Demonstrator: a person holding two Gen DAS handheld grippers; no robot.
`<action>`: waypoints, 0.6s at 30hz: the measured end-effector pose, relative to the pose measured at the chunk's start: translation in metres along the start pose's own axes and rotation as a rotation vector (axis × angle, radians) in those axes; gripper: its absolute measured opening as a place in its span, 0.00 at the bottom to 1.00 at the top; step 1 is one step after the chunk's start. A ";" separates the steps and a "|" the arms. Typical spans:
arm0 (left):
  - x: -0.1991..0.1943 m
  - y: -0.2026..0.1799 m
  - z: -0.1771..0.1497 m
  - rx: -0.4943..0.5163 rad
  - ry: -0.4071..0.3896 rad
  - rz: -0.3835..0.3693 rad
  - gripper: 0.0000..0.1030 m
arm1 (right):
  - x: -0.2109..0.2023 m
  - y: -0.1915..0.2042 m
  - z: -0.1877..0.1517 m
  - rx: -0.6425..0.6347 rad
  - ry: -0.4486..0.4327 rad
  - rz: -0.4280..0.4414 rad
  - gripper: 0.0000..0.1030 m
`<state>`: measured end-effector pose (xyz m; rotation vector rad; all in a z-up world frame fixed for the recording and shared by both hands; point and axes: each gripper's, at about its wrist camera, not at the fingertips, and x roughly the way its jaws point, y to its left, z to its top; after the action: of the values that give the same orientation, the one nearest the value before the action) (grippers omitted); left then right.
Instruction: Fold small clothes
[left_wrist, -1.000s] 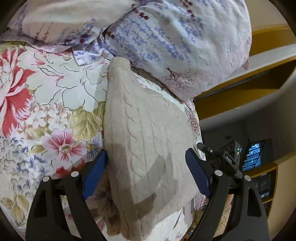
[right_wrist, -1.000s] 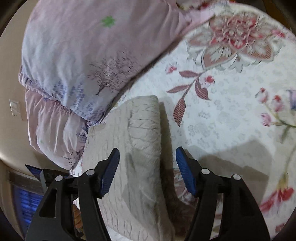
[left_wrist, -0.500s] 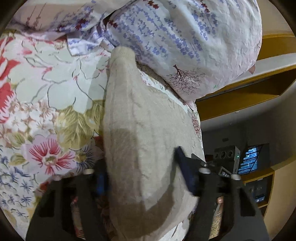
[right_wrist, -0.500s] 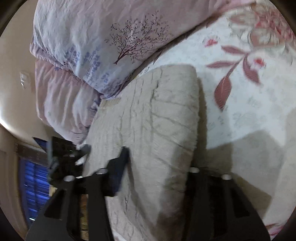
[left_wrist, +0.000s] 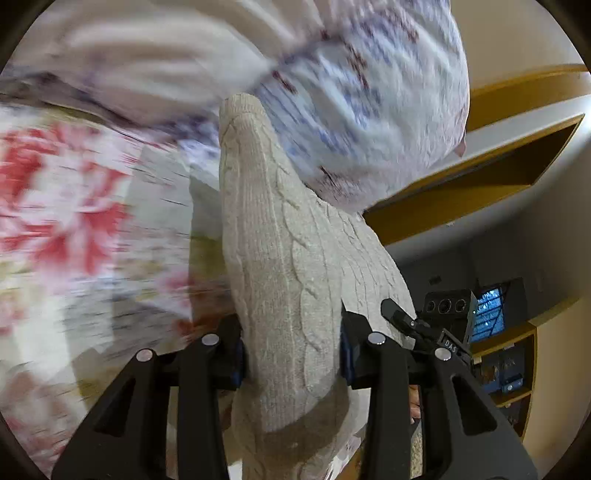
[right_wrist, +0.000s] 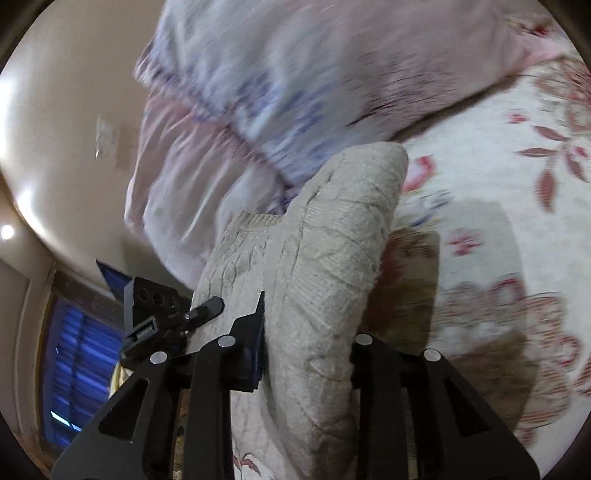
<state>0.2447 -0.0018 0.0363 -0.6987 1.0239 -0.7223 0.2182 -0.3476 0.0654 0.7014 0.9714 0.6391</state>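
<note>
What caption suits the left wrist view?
Left gripper shut on a folded beige cable-knit sweater, raised over the blurred floral bedsheet beside a lavender-print pillow.

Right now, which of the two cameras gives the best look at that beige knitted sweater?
The left wrist view: the sweater runs sharp down the middle, its cable pattern clear, pinched in the left gripper. The right wrist view shows the sweater too, bunched in the right gripper, with its ribbed edge showing but the knit less crisp.
</note>
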 end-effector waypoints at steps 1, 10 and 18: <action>-0.011 0.006 0.000 0.003 -0.012 0.015 0.36 | 0.012 0.010 -0.002 -0.031 0.009 -0.007 0.26; -0.046 0.080 0.000 -0.112 -0.049 0.178 0.48 | 0.107 0.022 -0.011 -0.112 0.090 -0.196 0.36; -0.063 0.051 -0.008 0.051 -0.166 0.326 0.58 | 0.080 0.015 -0.008 -0.057 0.038 -0.216 0.45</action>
<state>0.2255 0.0763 0.0245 -0.5217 0.9351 -0.3982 0.2420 -0.2761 0.0334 0.5268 1.0440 0.4895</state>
